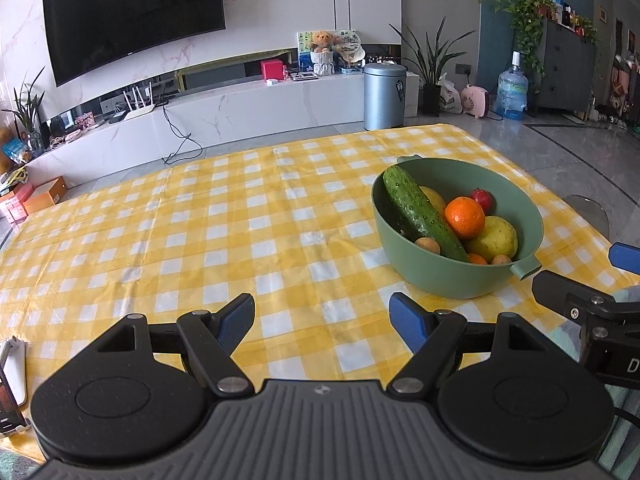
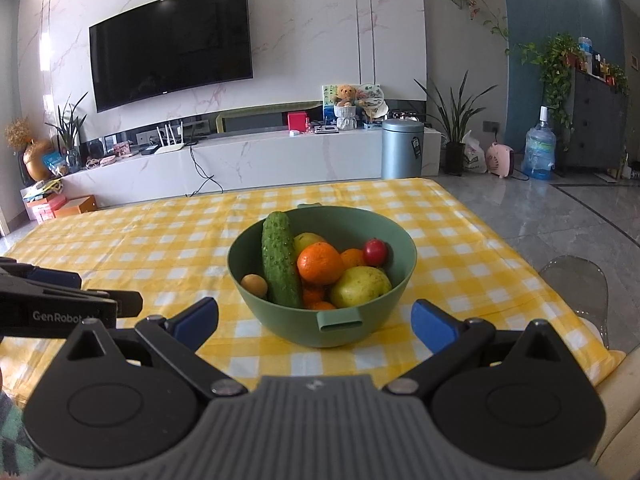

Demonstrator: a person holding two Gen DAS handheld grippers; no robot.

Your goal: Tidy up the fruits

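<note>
Both grippers, the left gripper (image 1: 322, 320) and the right gripper (image 2: 314, 320), were spread wide and held nothing. All the fruit sat in the green bowl (image 2: 280, 320) just ahead of the right one, which fits a sorting job finished or one yet to start. Only the left view showed a white thing (image 1: 14, 364) at its left side, and only the right view showed the small red fruit (image 2: 375, 251) clearly.

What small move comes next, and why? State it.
Likely hold the open left gripper and right gripper short of the green bowl: cucumber, orange and the rest all lie inside it, fitting either fruit just gathered or fruit awaiting sorting.
</note>
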